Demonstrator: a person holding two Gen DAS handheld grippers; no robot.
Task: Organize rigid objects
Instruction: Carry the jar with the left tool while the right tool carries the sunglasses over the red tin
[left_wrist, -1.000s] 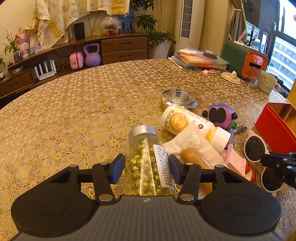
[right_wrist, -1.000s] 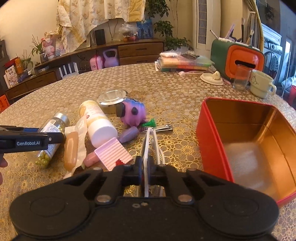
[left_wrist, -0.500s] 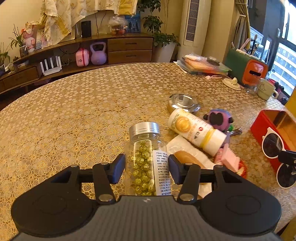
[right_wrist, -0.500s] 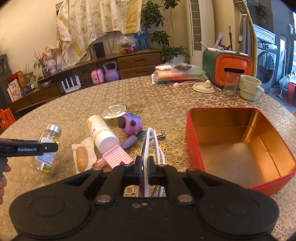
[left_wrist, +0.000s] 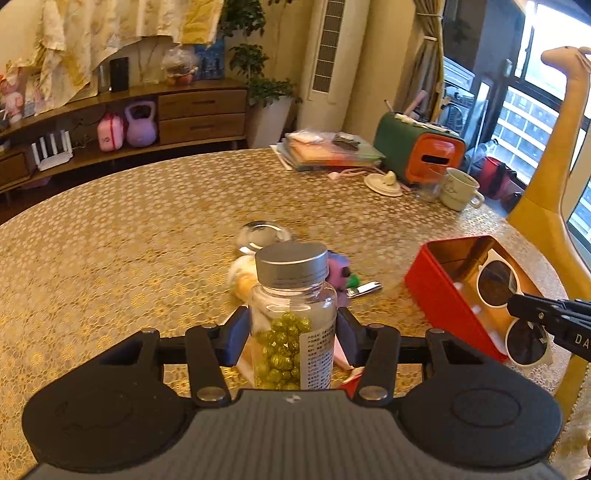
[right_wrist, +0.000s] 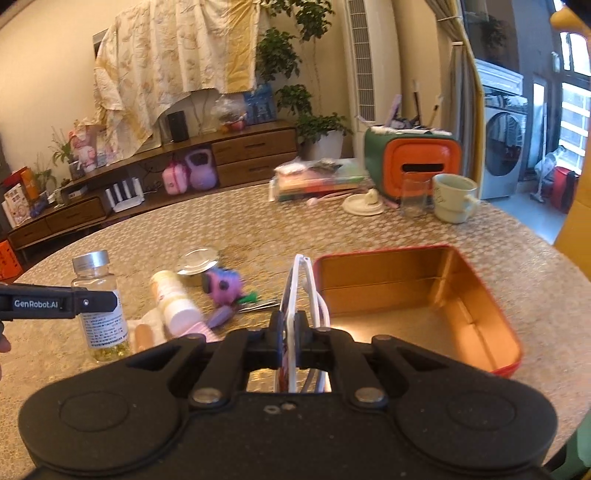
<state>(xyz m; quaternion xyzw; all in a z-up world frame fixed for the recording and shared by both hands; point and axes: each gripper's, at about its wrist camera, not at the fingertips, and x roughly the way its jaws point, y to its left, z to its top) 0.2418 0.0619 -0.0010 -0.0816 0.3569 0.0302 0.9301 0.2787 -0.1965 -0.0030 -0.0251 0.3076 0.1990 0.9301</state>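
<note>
My left gripper (left_wrist: 293, 332) is shut on a clear pill bottle (left_wrist: 293, 295) with a silver cap and green-gold pills, held upright above the table. The right wrist view shows the same bottle (right_wrist: 96, 291) at the left, gripped by the left gripper (right_wrist: 92, 303). My right gripper (right_wrist: 290, 325) is shut on white-framed sunglasses (right_wrist: 295, 291), edge-on beside the open red tin (right_wrist: 491, 306). In the left wrist view the sunglasses (left_wrist: 496, 282) hang over the near end of the red tin (left_wrist: 439, 306), with the right gripper (left_wrist: 524, 304) pinching the frame.
On the gold tablecloth lie a white bottle (right_wrist: 173, 299), a purple toy (right_wrist: 223, 284), a metal lid (right_wrist: 197, 260), nail clippers (left_wrist: 364, 288) and a pink comb. At the far edge are books (right_wrist: 317, 181), a green-orange box (right_wrist: 410, 162), a glass and a mug (right_wrist: 452, 197).
The left gripper has lifted the pill bottle off the table and tipped it upright. The right gripper has risen and carried the sunglasses closer to the red tin.
</note>
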